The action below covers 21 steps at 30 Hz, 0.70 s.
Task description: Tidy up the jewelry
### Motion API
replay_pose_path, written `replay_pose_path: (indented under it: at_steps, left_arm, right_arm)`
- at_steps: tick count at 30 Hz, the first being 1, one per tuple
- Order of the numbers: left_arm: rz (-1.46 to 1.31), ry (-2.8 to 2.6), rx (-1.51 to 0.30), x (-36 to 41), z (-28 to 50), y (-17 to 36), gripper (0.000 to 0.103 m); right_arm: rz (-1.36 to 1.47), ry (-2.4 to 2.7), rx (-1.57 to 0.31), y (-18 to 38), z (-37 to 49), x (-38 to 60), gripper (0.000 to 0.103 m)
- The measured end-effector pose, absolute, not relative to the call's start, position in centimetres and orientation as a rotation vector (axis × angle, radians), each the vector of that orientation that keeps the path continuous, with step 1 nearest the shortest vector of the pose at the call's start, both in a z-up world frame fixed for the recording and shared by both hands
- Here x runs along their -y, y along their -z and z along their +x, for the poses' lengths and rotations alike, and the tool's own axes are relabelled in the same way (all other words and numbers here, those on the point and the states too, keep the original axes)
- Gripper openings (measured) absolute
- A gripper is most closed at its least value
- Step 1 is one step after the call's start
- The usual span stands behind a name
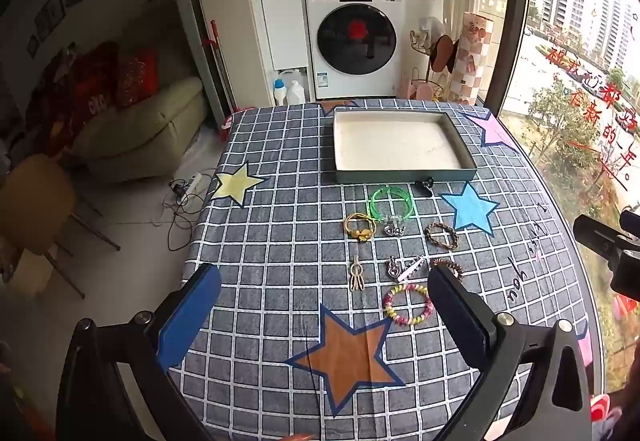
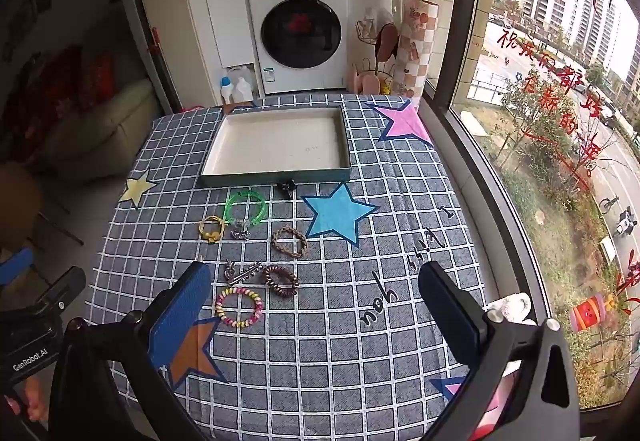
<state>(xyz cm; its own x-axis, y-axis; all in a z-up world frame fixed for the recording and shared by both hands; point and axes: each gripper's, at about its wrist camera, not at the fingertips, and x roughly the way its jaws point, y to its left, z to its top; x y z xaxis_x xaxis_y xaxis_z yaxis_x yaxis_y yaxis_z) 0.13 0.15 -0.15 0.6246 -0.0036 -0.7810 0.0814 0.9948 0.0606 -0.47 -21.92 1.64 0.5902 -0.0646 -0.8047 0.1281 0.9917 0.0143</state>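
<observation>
A grey tray with a white floor stands empty at the table's far side. In front of it lie several pieces: a green bangle, a yellow hair tie, a braided brown bracelet, silver clips, a beige hair clip, a brown coil tie and a pastel coil bracelet. My left gripper hovers open above the near pieces. My right gripper hovers open too, nothing between its fingers.
The table wears a grey checked cloth with coloured stars. A small black clip lies against the tray's front wall. A window runs along the right edge. Washing machines stand beyond the table, a sofa at left.
</observation>
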Motion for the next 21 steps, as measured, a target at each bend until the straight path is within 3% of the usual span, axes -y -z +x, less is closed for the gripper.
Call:
replay_pose_path:
  at_steps: [21]
  left_arm:
    - [0.065, 0.054, -0.913, -1.2, -0.2, 0.6, 0.103]
  right_arm:
    - [0.063, 0.097, -0.928, -2.0, -0.6, 20.9, 0.103]
